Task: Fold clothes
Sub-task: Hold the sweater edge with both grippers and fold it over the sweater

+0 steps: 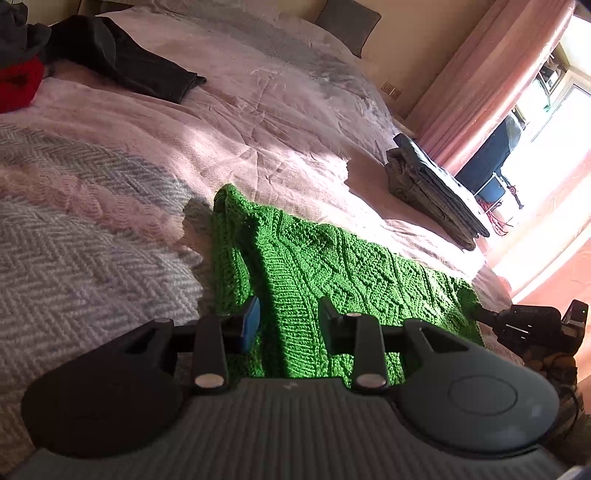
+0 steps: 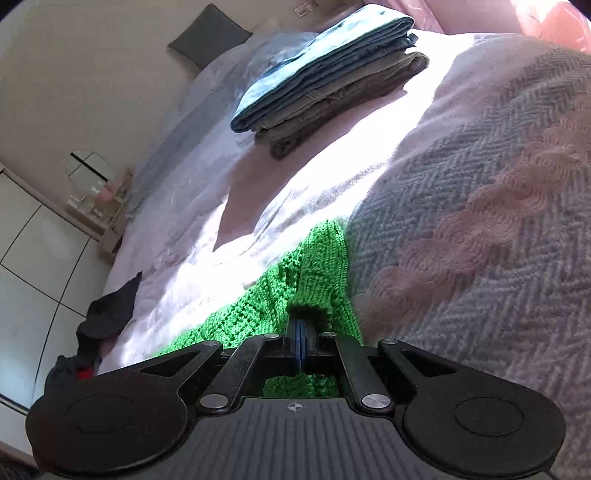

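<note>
Already the right gripper had its jaws pinched tight on the green sweater lying on the bed; the left gripper stood part-open astride its hem, gripping nothing, so lifting could skew the fold.

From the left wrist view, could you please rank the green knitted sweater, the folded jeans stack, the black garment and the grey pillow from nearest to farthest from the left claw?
1. Green knitted sweater, directly at the left claw.
2. Folded jeans stack, on the right edge of the bed.
3. Black garment, upper left on the bed.
4. Grey pillow, at the far head of the bed.
</note>
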`<state>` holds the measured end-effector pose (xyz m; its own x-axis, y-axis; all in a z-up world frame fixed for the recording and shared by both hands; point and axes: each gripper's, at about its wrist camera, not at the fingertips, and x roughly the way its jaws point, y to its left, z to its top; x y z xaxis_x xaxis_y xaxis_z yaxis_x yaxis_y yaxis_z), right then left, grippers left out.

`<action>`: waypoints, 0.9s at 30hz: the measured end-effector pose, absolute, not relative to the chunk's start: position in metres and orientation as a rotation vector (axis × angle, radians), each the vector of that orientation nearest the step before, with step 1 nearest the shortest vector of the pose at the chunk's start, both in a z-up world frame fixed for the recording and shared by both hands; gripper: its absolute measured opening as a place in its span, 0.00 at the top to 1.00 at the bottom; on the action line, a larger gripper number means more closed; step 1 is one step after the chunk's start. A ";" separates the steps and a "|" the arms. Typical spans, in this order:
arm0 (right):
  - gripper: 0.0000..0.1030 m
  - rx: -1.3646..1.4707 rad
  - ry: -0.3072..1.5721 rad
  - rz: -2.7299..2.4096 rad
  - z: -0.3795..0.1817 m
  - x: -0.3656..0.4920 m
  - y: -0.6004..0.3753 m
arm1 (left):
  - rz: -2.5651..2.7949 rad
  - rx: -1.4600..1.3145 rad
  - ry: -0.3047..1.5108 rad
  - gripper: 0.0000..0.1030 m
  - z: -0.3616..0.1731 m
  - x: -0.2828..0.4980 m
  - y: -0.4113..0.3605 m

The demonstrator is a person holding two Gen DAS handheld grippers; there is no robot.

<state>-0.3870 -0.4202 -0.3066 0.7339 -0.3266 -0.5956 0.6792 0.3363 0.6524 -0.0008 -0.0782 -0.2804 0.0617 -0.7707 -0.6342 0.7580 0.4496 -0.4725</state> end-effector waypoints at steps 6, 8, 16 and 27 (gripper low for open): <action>0.94 0.991 0.390 -0.667 -0.304 -0.385 -0.422 | -1.156 -0.019 0.964 0.72 -0.279 0.001 -0.078; 0.57 0.974 0.396 -0.663 -0.302 -0.386 -0.419 | -1.157 -0.022 0.966 0.72 -0.279 -0.001 -0.078; 0.68 0.977 0.424 -0.678 -0.307 -0.372 -0.426 | -1.154 -0.017 0.972 0.72 -0.281 -0.002 -0.082; 0.99 1.037 0.476 -0.746 -0.320 -0.397 -0.434 | -1.150 -0.011 0.966 0.72 -0.276 -0.004 -0.080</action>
